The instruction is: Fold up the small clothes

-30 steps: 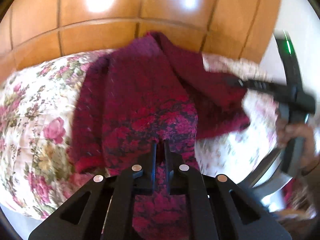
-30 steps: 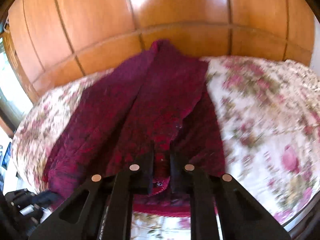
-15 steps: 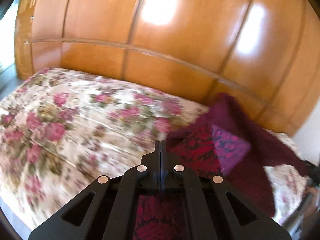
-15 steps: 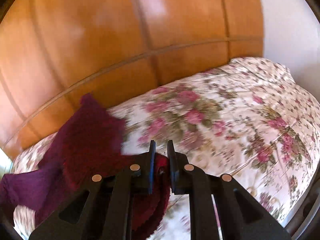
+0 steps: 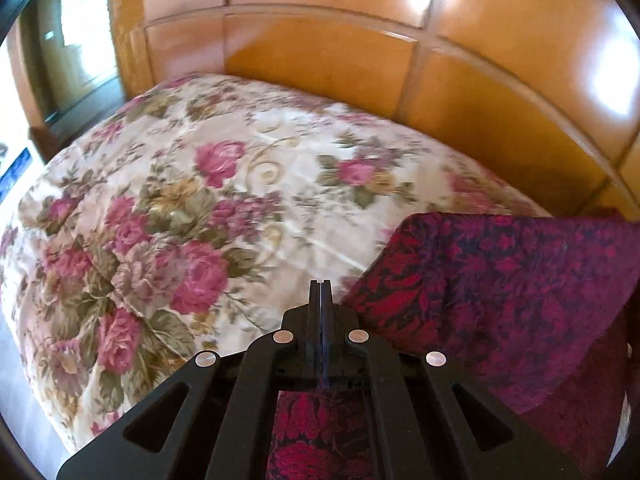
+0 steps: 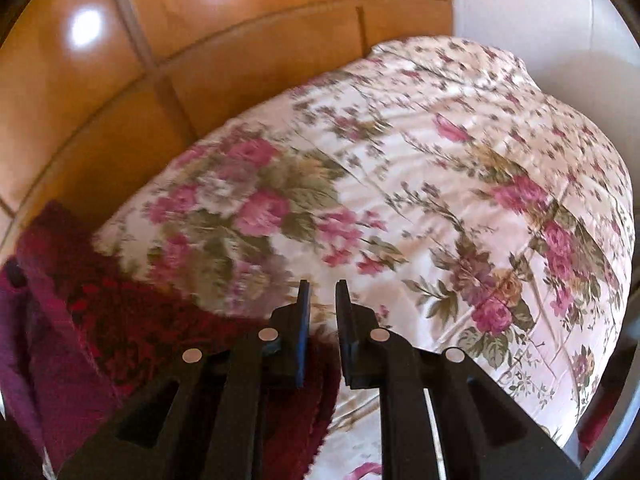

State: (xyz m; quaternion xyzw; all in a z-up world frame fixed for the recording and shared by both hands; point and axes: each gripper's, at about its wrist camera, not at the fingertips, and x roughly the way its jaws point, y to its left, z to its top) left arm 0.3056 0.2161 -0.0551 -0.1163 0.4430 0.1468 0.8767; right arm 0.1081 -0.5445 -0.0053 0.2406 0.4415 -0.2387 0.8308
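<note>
A dark red patterned knit garment (image 5: pixel 500 292) hangs stretched to the right of my left gripper (image 5: pixel 320 286), which is shut on its edge; cloth shows under the fingers. In the right wrist view the same garment (image 6: pixel 100 312) lies at the lower left and passes under my right gripper (image 6: pixel 322 286). The right jaws stand a small gap apart, with cloth bunched at their base; I cannot tell if they pinch it. Both grippers are above the floral bedspread (image 5: pixel 192 208).
A glossy wooden headboard (image 5: pixel 460 80) curves behind the bed. A window (image 5: pixel 76 44) is at the far left. A white wall (image 6: pixel 540 12) stands at the right behind the bedspread (image 6: pixel 460 184).
Both grippers have swung outward, the left to the left and the right to the right, pulling the garment off the middle of the bed. The left jaws closed fully.
</note>
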